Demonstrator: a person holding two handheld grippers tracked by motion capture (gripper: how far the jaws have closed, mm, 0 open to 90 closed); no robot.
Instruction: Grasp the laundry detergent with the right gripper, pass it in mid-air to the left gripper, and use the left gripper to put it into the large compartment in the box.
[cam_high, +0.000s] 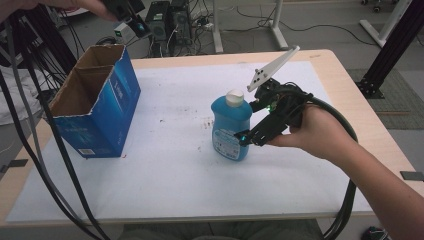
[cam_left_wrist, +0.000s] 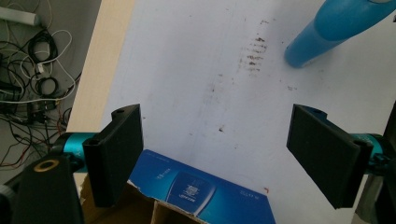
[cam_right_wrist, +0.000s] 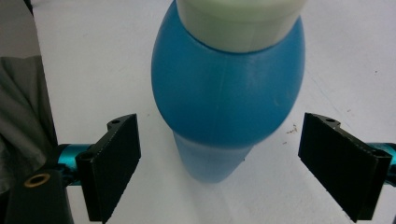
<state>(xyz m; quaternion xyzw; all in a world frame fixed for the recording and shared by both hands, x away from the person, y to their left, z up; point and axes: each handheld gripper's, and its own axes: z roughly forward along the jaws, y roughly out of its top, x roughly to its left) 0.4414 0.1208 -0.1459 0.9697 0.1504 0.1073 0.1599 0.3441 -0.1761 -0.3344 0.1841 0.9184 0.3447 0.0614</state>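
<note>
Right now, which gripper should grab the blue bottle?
The right gripper: its open jaws sit on either side of the blue bottle. The left gripper is open too, but far away above the blue cardboard box.

the blue plastic bottle (cam_high: 231, 131) looked smooth with a soft sheen, and its cream-white plastic cap (cam_high: 234, 97) was duller. a printed label (cam_high: 224, 141) on its front looked slick. the open blue cardboard box (cam_high: 95, 107) had glossy printed outer walls, while its inside was raw brown board, matt, with rough torn edges at the rim. the white paper sheet (cam_high: 170, 165) covering the table was matt and speckled with small dark stains. the pale wooden tabletop (cam_high: 350, 95) around it looked smooth and satin. the right gripper (cam_right_wrist: 236, 163) had matt black pads (cam_right_wrist: 116, 163) with fine ribbing, set on shiny teal metal rods. the left gripper (cam_left_wrist: 219, 158) had the same matt black pads (cam_left_wrist: 116, 154) and a brass-coloured insert.
</note>
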